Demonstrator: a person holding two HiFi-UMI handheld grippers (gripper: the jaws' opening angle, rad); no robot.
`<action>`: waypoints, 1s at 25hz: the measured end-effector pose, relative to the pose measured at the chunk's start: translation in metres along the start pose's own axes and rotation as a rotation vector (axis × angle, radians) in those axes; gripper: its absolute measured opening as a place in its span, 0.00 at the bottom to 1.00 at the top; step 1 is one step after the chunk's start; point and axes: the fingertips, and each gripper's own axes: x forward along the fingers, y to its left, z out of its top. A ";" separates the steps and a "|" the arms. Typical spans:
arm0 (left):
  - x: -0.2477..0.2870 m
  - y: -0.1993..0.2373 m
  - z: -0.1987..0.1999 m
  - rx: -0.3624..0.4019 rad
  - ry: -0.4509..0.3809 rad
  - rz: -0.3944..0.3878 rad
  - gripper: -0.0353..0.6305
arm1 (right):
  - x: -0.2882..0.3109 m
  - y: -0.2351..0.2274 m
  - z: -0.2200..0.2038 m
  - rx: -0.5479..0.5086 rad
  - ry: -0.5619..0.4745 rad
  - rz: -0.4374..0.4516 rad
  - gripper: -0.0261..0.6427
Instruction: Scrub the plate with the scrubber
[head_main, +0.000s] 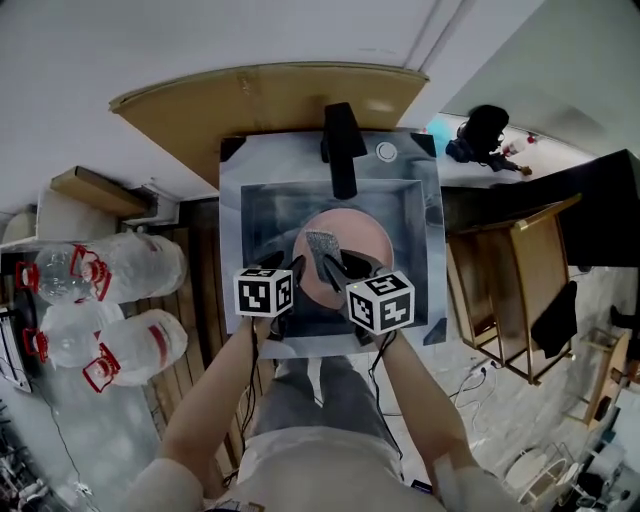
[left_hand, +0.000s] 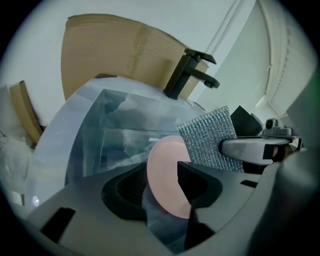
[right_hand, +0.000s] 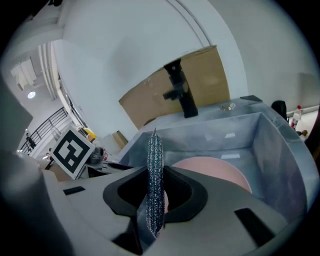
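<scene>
A round pink plate (head_main: 358, 238) lies in the steel sink (head_main: 232, 190), below the black faucet (head_main: 341, 150). My right gripper (head_main: 335, 268) is shut on a silver mesh scrubber (head_main: 322, 245), which hangs over the plate's left part. In the right gripper view the scrubber (right_hand: 155, 185) stands edge-on between the jaws, with the plate (right_hand: 215, 170) beyond. My left gripper (head_main: 292, 268) hovers at the plate's left edge. In the left gripper view its jaws (left_hand: 162, 187) stand wide apart, and the plate (left_hand: 167, 175) shows in the gap. I see no pad pressing on it. The scrubber (left_hand: 207, 137) is to its right.
A brown cardboard sheet (head_main: 270, 95) leans behind the sink. Large water bottles (head_main: 110, 310) with red handles lie on the floor at the left. A wooden rack (head_main: 520, 290) stands at the right. The sink walls (right_hand: 280, 150) close in around the plate.
</scene>
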 end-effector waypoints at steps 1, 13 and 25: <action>0.006 0.003 -0.003 -0.013 0.010 0.001 0.35 | 0.007 -0.006 -0.006 0.004 0.020 -0.004 0.20; 0.050 0.031 -0.036 -0.123 0.116 0.041 0.33 | 0.071 -0.042 -0.070 0.006 0.243 -0.044 0.20; 0.065 0.036 -0.044 -0.105 0.145 0.035 0.12 | 0.101 -0.074 -0.070 -0.273 0.407 -0.132 0.21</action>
